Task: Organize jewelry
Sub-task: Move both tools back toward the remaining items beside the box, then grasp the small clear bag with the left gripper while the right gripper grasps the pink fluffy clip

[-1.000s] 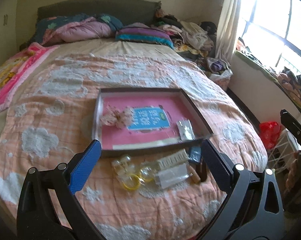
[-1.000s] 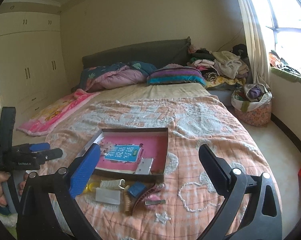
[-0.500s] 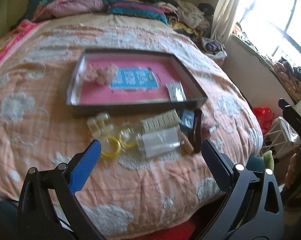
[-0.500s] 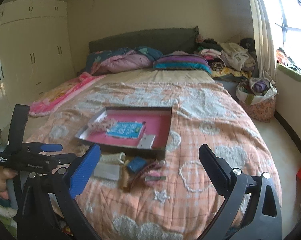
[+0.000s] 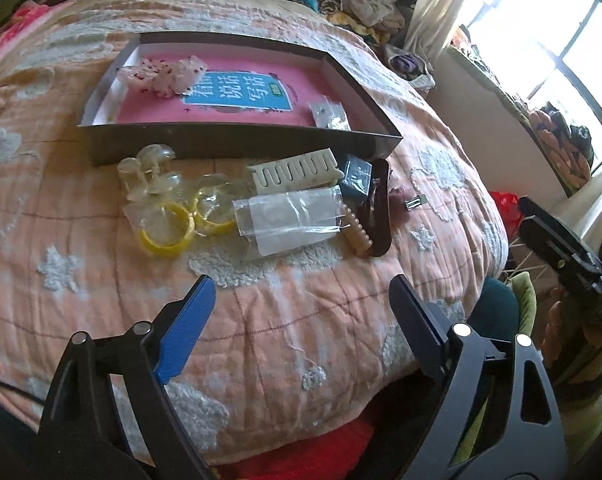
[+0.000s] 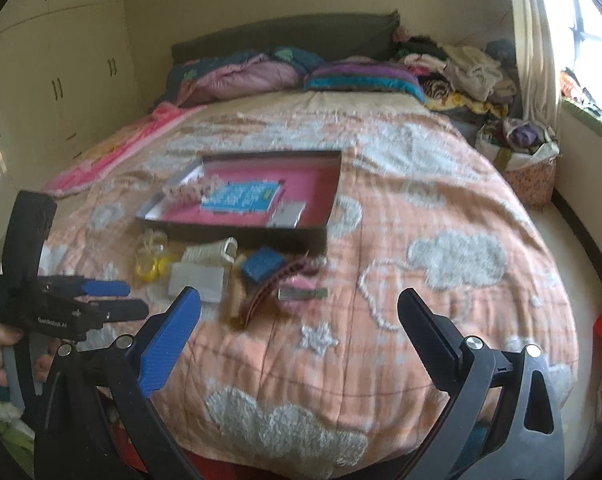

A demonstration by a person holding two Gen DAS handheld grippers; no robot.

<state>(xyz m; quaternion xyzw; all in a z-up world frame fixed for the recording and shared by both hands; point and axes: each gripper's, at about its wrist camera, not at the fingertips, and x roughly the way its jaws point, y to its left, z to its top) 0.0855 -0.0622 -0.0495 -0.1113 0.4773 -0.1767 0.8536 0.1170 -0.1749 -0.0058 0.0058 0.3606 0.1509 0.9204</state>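
Observation:
A shallow dark box (image 5: 237, 142) (image 6: 328, 200) with a pink lining lies on the bed; a pale hair ornament (image 5: 163, 74) and a small clear packet (image 5: 329, 114) lie in it. In front of it lie yellow bangles (image 5: 167, 228) (image 6: 149, 268), clear pieces (image 5: 149, 172), a cream comb clip (image 5: 295, 170), a clear bag (image 5: 291, 220), a blue packet (image 5: 355, 176) (image 6: 261, 266), a dark brown hair clip (image 5: 379, 212) and a small metal clip (image 5: 415, 202) (image 6: 303, 293). My left gripper (image 5: 301, 300) (image 6: 117, 300) is open and empty, just short of the pile. My right gripper (image 6: 301, 312) is open and empty.
The bed carries an orange quilt (image 6: 441, 208) with white cloud shapes. Pillows and bedding (image 6: 285, 72) lie at the headboard, clothes (image 6: 461, 68) at the back right. A wardrobe (image 6: 41, 80) stands on the left, a window (image 5: 561, 40) on the right.
Both grippers have come closer to the bed and tilted down toward the pile of jewelry. Both stay open and empty.

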